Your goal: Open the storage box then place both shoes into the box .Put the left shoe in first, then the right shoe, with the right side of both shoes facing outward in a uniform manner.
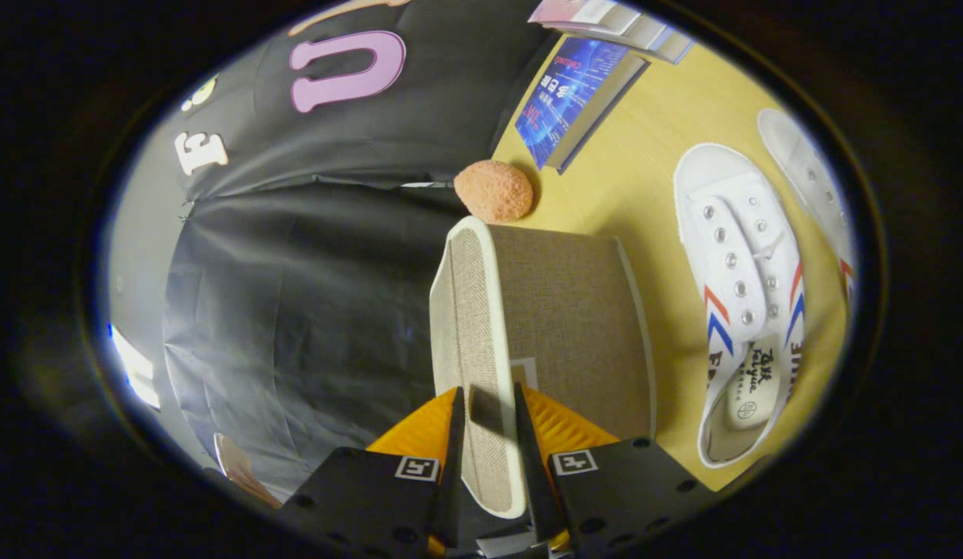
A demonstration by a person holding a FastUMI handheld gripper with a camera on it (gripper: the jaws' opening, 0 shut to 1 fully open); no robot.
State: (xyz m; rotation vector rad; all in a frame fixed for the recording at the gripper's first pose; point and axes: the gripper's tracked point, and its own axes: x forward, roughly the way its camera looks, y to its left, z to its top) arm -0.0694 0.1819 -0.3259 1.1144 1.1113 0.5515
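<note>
Pinching lid [481, 326] edge, apparently: hand-held gripper [491, 407].

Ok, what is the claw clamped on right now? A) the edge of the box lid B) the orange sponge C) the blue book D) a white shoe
A: the claw has both fingers pressed on the white-trimmed edge of the fabric box lid, while the shoes lie untouched on the table.

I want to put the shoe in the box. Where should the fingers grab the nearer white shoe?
Grip the heel collar of the nearer white shoe, from above: its opening faces up, giving a thin rim. The gripper is shut on the box lid.
</note>
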